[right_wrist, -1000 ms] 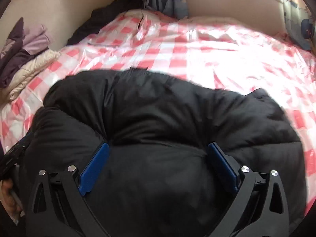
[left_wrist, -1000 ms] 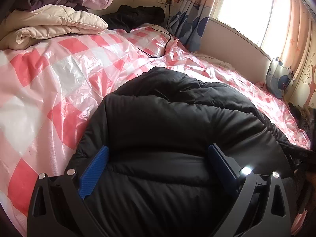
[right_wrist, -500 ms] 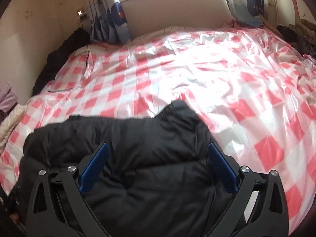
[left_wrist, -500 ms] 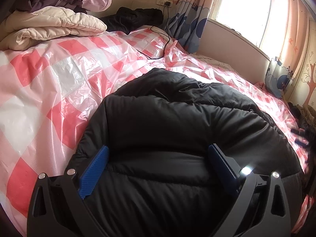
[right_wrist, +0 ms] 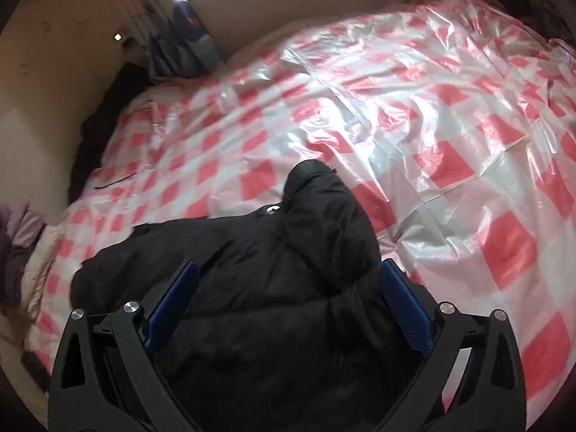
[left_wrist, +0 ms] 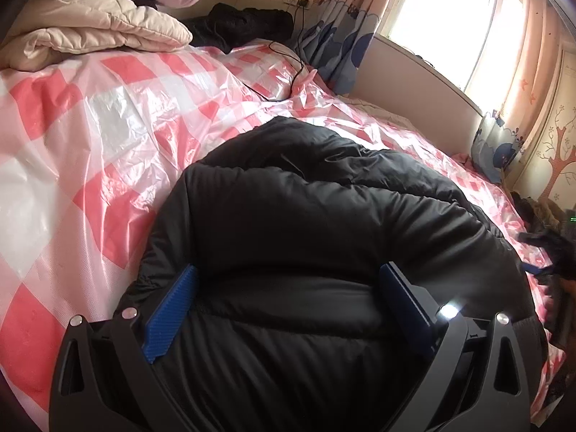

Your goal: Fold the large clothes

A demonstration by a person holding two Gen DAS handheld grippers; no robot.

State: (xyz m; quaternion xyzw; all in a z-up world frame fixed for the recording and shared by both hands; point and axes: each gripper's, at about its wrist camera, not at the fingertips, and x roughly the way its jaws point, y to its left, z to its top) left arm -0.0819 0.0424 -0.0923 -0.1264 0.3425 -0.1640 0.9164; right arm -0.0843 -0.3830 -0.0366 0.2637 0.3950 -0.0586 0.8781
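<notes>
A black puffer jacket (left_wrist: 306, 223) lies bunched on the bed's pink-and-white checked plastic sheet (left_wrist: 90, 136). My left gripper (left_wrist: 289, 288) hovers low over the jacket's near part, its blue fingers (left_wrist: 172, 309) wide apart and open, with padded fabric bulging between them. In the right wrist view the jacket (right_wrist: 270, 288) fills the lower middle, and a rounded sleeve end (right_wrist: 320, 208) sticks up toward the sheet (right_wrist: 450, 126). My right gripper (right_wrist: 288, 288) is open too, its fingers straddling that part of the jacket.
Folded cream and purple quilted clothes (left_wrist: 97, 28) are stacked at the far left of the bed. Another dark garment (left_wrist: 244, 21) and a charger cable (left_wrist: 288, 82) lie near the wall socket. Curtains (left_wrist: 338, 46) and a window ledge stand behind the bed.
The right wrist view has swung from the jacket's broad middle toward its right end, so the sleeve end and much more checked sheet show. The left gripper has barely shifted.
</notes>
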